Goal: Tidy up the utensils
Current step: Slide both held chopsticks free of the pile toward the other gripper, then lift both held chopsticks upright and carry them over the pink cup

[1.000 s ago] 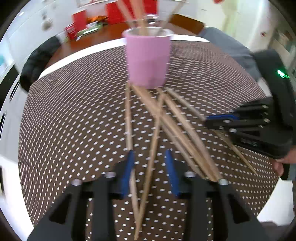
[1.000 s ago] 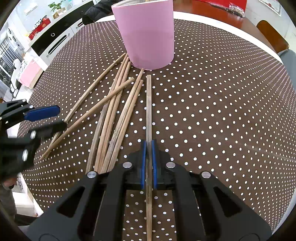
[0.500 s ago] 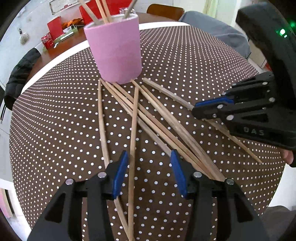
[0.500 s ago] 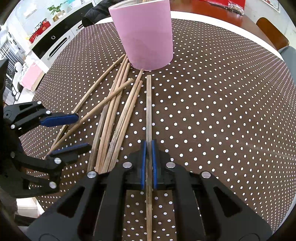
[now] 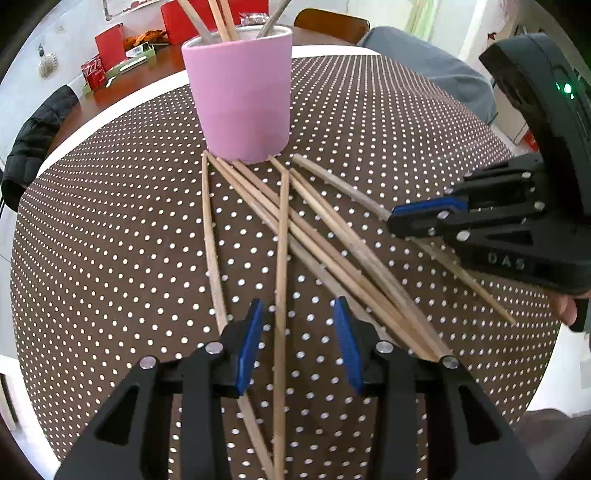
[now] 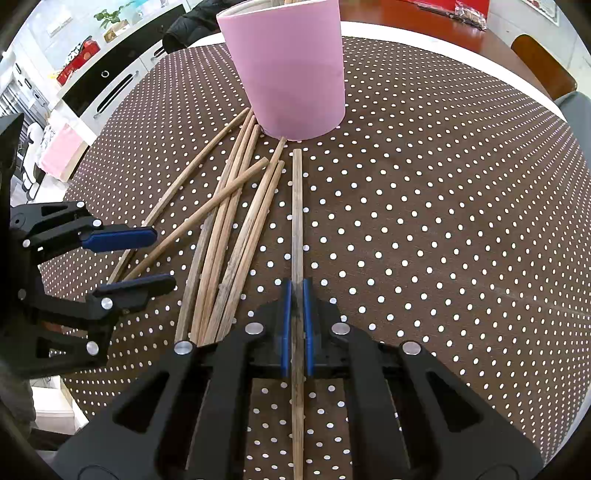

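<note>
Clamping one chopstick [image 6: 297, 221] between its blue pads [image 6: 285, 317], the right gripper [image 6: 296, 321] sits low over the dotted cloth [image 6: 443, 221], its jaws pressed together on the wood. That chopstick lies straight ahead along the fingers, flat on the cloth, its far tip stopping just short of the pink cup [image 6: 288, 66] without touching it, and it lies apart from the others, to their right. To its left in the right wrist view the pile [image 6: 229, 229] of loose chopsticks fans out from the foot of the cup, several lying side by side and touching, one crossing over them at a slant. The left gripper [image 5: 300, 332] has its jaws apart, holding nothing; one chopstick [image 5: 282, 266] runs between its blue pads [image 5: 249, 343] toward the cup, touching neither pad as far as can be seen, and another [image 5: 212, 240] passes under the left finger. Whether the fingers touch the cloth cannot be told. In the left wrist view the cup [image 5: 240, 96] stands upright at the far end of the pile, with a few chopsticks [image 5: 218, 18] already standing in it and leaning outward over the rim. The right gripper [image 5: 417, 218] shows there too, at the right edge, closed on its chopstick. Beyond the cloth are a white table rim [image 5: 110, 107], a dark jacket [image 5: 33, 140] and red boxes [image 5: 107, 40].
</note>
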### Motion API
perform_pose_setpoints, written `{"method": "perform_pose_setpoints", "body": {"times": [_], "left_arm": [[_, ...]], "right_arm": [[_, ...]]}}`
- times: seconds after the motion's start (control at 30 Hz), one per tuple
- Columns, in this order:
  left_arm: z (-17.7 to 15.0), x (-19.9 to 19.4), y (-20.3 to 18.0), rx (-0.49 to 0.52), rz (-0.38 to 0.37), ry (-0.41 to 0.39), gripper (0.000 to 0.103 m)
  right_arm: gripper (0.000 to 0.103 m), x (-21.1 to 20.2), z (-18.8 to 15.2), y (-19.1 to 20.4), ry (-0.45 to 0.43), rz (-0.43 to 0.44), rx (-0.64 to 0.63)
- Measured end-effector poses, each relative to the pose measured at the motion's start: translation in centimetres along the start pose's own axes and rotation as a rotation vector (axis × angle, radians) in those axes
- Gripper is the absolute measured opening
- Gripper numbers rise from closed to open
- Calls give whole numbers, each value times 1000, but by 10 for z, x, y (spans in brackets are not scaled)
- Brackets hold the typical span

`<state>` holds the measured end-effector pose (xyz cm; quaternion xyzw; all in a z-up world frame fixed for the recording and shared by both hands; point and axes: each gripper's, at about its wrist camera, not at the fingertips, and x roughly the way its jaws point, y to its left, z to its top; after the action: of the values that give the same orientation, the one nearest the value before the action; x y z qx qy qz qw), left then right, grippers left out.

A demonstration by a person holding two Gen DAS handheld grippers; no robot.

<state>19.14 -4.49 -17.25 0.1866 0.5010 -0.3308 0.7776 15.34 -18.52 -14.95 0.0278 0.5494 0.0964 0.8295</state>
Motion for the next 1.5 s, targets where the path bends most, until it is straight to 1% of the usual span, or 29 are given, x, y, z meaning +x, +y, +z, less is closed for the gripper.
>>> {"method": "perform_pose_setpoints", "body": {"times": [0.1,0.13,0.17,0.2,0.23,0.3,0.37,0.4,0.57,0.7,0.8,0.9,1.0,1.07,1.2,1.3,1.33,1.4,1.5], "left_arm": [[1,6,-8,50,8,35,32],[0,6,-9,77,22,28,32],[2,7,-12,89,19,29,29],[1,7,-9,84,14,30,12],[4,7,-8,78,13,31,6],[7,8,-8,79,-4,28,6],[6,8,-10,85,-13,19,5],[4,7,-11,76,-24,13,5],[-4,-2,-3,10,-26,-25,5],[-10,-20,9,-65,-29,-99,5],[-12,-31,13,-104,-32,-162,5],[-9,-41,18,-144,-38,-229,5],[-5,-55,25,-187,-41,-304,5],[-3,-65,28,-215,-40,-356,5],[3,-91,29,-269,-41,-492,5],[14,-115,35,-296,-52,-619,5],[17,-121,35,-297,-51,-647,5],[34,-136,39,-291,-35,-723,5],[60,-150,40,-276,-15,-802,5]], "right_arm": [[7,1,0,0,1,-1,-2],[7,1,1,1,2,-3,-3],[7,1,1,1,4,-6,-6],[7,2,2,3,7,-14,-13],[6,2,2,5,8,-22,-22],[6,3,3,8,9,-28,-29],[6,2,2,5,6,-8,-7],[6,2,1,3,4,0,2],[6,-5,-4,-9,-25,63,52],[6,-16,-6,-17,-63,122,73],[6,-26,-8,-21,-117,169,88],[6,-36,-9,-21,-169,197,82],[6,-54,-10,-18,-246,224,64],[6,-71,-9,-15,-326,238,46],[6,-109,2,-12,-490,251,13],[6,-140,23,-10,-635,243,-9],[6,-147,29,-9,-670,241,-11],[6,-162,49,-10,-750,234,-12],[6,-178,76,-8,-853,207,-13]]}}
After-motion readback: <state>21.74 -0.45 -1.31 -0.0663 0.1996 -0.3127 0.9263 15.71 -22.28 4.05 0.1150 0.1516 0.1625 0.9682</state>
